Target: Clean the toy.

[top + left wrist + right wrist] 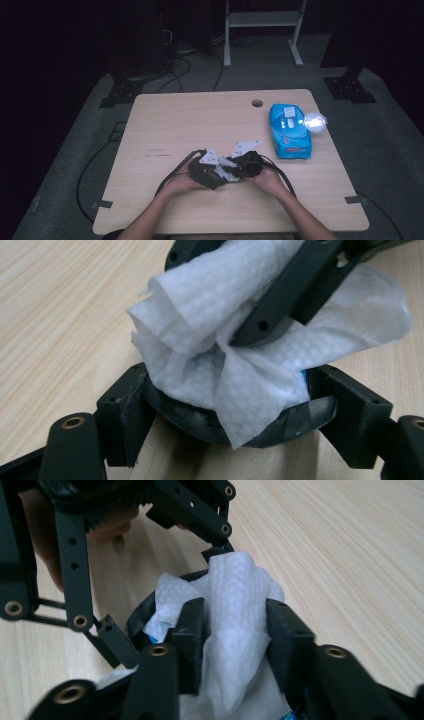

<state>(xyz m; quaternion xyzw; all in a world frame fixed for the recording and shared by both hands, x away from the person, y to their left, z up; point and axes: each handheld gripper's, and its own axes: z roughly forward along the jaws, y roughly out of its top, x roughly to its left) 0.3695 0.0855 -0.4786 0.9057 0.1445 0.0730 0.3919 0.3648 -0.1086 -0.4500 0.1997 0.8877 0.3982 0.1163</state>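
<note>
A: Item count, nearest first?

B: Two hands, two grippers, one loose white wipe, one blue wipe pack, one bright lamp. The left gripper and right gripper meet at the 6 o'clock side of the desk, close to the near edge.

A: State of the fingers?

B: Right gripper: in the right gripper view its two black fingers are closed on a bunched fold of the white wipe, one on each side of the fold. Left gripper: in the left gripper view its fingers stand spread wide, with the wipe lying between them over a dark curved part with a blue edge. Whether they press on anything cannot be told.

A: Location of the wipe?

B: Between the two grippers, near the desk centre toward 6 o'clock; in the high view it shows as a white patch where the tools meet.

A: Farther items?

B: The blue wipe pack lies flat at about 2 o'clock from the grippers, near the desk's right edge. The lamp touches or sits just beside the pack's far right side. A round cable hole sits near the far edge at 12 o'clock.

A: Open room?

B: Bare desk from 8 to 12 o'clock, the whole left half. The right side is narrower, bounded by the pack.
</note>
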